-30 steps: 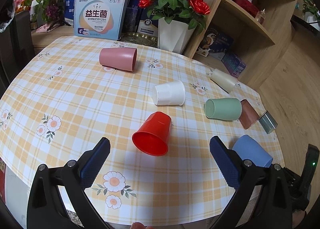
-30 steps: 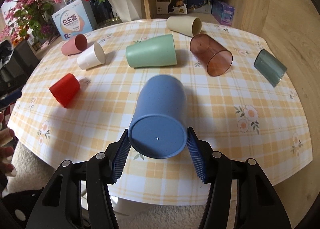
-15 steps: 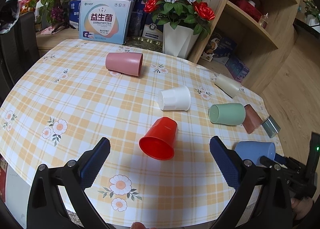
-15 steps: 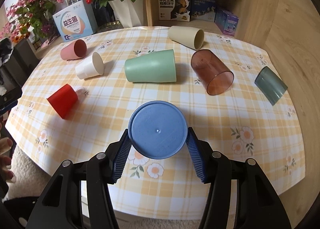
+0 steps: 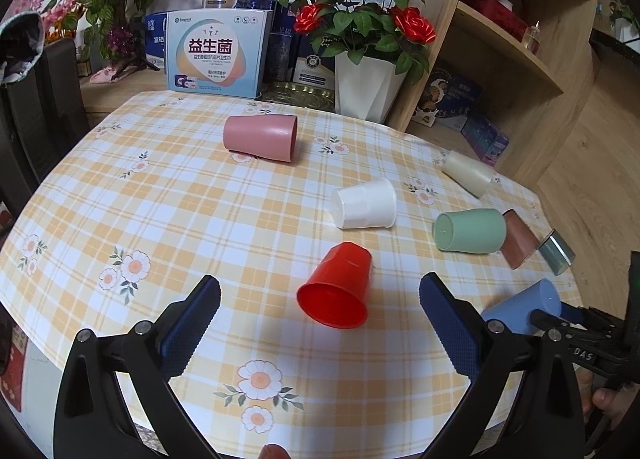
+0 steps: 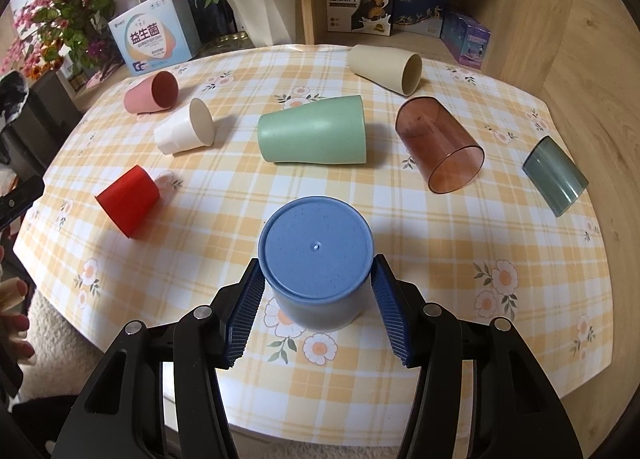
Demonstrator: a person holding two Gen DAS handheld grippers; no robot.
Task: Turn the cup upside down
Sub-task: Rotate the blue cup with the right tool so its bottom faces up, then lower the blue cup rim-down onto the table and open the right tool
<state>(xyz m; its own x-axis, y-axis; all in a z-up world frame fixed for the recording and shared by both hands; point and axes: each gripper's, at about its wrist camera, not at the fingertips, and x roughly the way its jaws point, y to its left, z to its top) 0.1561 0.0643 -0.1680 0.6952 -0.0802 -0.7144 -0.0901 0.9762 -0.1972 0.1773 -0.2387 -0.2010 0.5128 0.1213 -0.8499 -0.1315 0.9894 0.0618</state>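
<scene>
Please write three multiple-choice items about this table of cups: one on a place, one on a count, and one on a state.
1. Where does the red plastic cup lie in the right wrist view?
A. Left of the blue cup
B. On the wooden shelf
C. Inside the green cup

2. How many cups are on the checked tablecloth in all?
A. Five
B. Eight
C. Ten

3. How does the blue plastic cup between the fingers of the right gripper stand?
A. On its side
B. Mouth up
C. Base up, mouth down

Answers: 1 A, it lies on its side towards the table's left edge. 2 B, pink, white, red, green, cream, brown, grey-green and blue. 3 C, its closed base faces the camera, while the open left gripper holds nothing.
</scene>
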